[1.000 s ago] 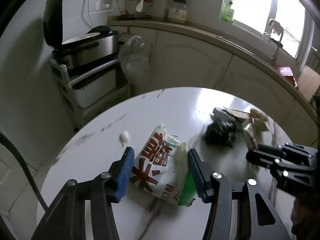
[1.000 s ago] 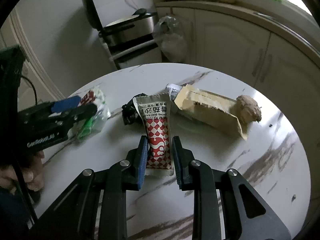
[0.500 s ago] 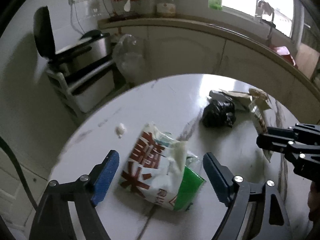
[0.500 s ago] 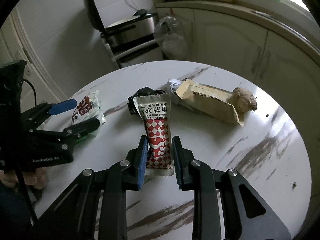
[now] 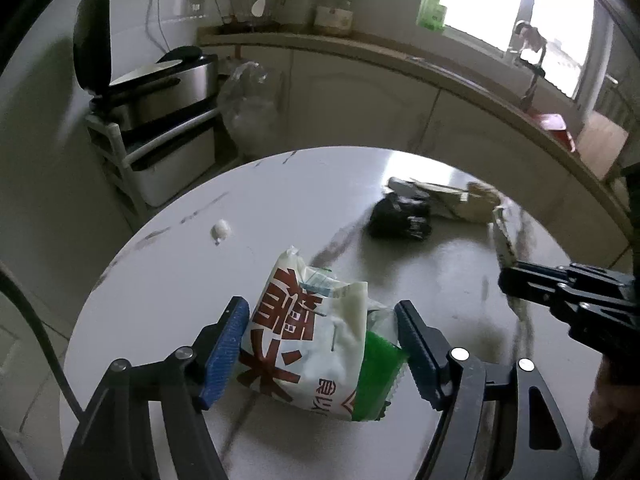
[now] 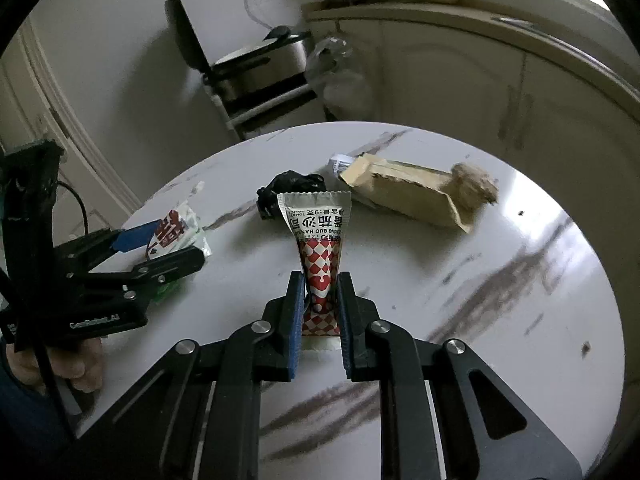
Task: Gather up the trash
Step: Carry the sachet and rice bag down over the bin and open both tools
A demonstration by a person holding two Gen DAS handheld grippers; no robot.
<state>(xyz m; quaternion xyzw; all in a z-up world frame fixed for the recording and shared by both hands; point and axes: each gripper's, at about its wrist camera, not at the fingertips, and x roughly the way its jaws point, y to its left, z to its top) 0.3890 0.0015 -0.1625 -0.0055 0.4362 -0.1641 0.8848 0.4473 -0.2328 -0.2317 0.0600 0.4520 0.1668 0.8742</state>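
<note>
Lying between left hand-held gripper (image 5: 320, 344) fingers: snack bag (image 5: 316, 344).

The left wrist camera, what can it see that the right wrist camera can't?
Only the left wrist view shows the small white crumpled wad on the round white marble table and the bright window. Only the right wrist view shows the printed face of the red-and-white checkered sauce packet, pinched in the right gripper. Both show the white-and-green snack bag between the left gripper's fingers, the black crumpled bag and the brown paper package.
</note>
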